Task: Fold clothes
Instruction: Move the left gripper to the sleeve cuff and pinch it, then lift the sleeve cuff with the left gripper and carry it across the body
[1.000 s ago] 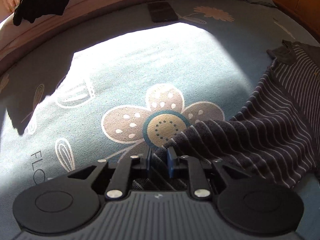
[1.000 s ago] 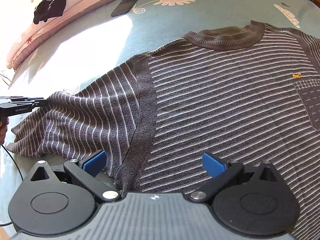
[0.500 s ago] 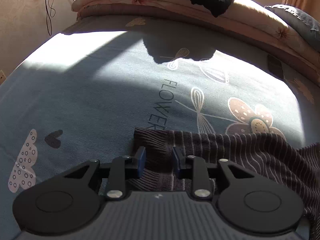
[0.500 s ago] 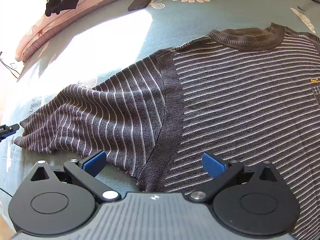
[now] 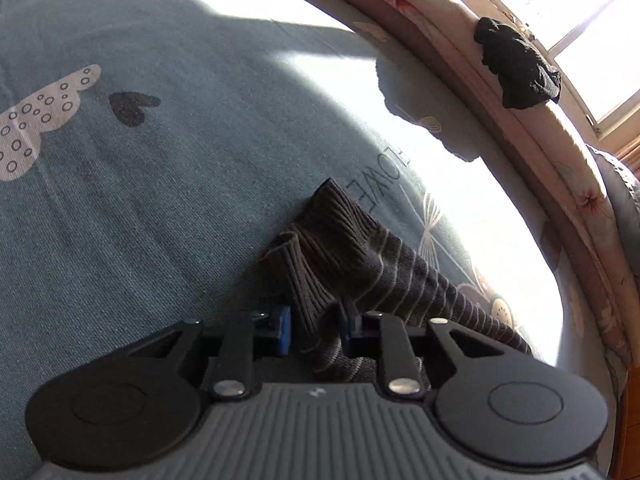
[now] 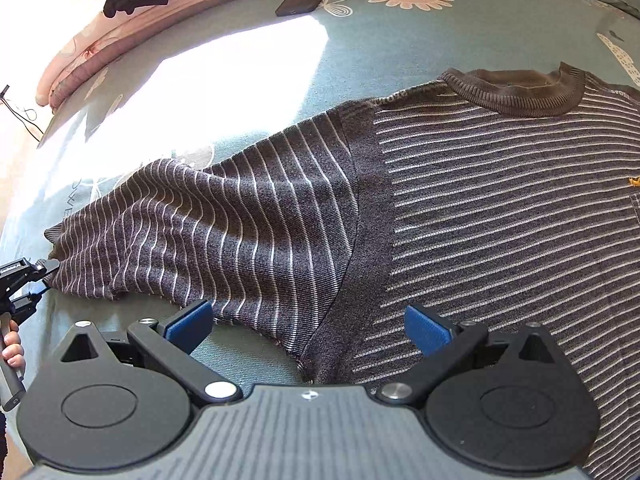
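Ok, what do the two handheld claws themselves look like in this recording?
Both match: a grey ribbed body, two round black discs, black linkage arms with silver rivets, and blue pads on the fingers. See the left claw and right claw. In the right wrist view the left tool shows a black handle with small white lettering, gripped by a hand.

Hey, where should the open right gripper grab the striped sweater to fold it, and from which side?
Probably the side seam below the armpit, approached from above: that edge of the striped sweater lies flat between the open right gripper blades. The left gripper already pinches the sleeve cuff.
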{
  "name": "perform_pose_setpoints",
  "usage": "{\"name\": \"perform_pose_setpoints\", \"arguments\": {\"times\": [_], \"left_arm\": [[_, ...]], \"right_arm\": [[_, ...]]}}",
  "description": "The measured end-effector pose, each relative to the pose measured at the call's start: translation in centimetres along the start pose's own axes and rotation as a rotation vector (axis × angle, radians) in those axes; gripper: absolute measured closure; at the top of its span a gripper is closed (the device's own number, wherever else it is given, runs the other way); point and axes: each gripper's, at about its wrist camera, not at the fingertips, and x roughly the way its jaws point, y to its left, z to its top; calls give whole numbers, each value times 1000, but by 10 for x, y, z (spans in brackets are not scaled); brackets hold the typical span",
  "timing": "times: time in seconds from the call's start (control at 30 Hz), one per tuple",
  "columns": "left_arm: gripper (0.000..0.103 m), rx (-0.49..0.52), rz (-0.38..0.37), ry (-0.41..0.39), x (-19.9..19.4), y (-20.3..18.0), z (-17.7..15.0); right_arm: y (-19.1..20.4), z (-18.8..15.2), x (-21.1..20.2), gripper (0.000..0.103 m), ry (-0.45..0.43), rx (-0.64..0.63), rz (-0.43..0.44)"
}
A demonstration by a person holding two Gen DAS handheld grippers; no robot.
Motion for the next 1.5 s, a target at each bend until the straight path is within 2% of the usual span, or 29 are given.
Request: {"name": "perform_pose_setpoints", "arguments": {"times": [0.13,0.2,0.23,0.27,0.3,0.37,0.43,0.5,0.63,0.7,0.77,0.8,0.83,0.9,0.93,0.97,1.03,1.07,1.1,1.13,1.27,1.37,1.4,1.43,1.5], "left_arm": [[98,4,39,-32,-15,6,-7],[98,-12,86,-14,-16,16,-9],[92,-12,106,-13,-17,21,-10],[92,-9,112,-23,-21,22,-9],[87,5,140,-47,-27,21,-7],[86,54,185,-123,-39,13,-1],[85,151,142,-168,-46,-2,5],[83,252,77,-136,-37,-22,9],[80,473,-89,46,4,-67,-2],[79,557,-45,87,21,-78,-10],[75,596,39,65,24,-74,-12],[75,593,82,48,22,-67,-9],[79,585,125,33,19,-58,-6],[74,568,217,30,15,-47,3],[81,580,235,23,10,-48,5],[83,594,247,13,4,-50,6],[80,637,135,-23,-15,-64,5],[77,668,68,-32,-22,-74,-1],[70,722,-2,-28,-27,-88,-10],[70,783,-53,-19,-27,-102,-21],[69,925,-183,64,-9,-138,-59],[69,939,-199,134,9,-139,-71],[68,956,-173,164,16,-136,-73],[69,965,-112,180,21,-132,-73],[65,955,-84,175,18,-118,-67]], "right_arm": [[8,-1,0,0,-1,-18,-4],[10,-2,2,0,6,-21,4],[11,-3,3,0,9,-23,9],[12,-3,3,0,10,-27,10],[13,-3,3,0,10,-32,12],[15,-4,3,0,3,-38,10],[16,-5,4,0,7,-40,9],[16,-5,6,0,12,-36,7],[19,-6,11,0,22,-25,16],[22,-5,11,0,22,-33,22],[26,-4,10,0,18,-57,21],[27,-3,9,0,11,-71,20],[28,-2,9,0,5,-85,19],[29,-1,9,0,-2,-112,22],[30,-1,10,0,-2,-126,26],[33,0,12,1,-1,-144,33],[43,1,16,16,-2,-212,51],[51,1,18,19,-5,-258,64],[60,1,20,25,-8,-304,80],[71,0,23,30,-14,-356,96],[117,-4,37,45,-26,-542,165],[149,-6,50,48,-28,-648,206],[158,-5,54,48,-35,-671,212],[165,-3,58,48,-45,-690,222],[175,0,66,48,-69,-702,215]]}}
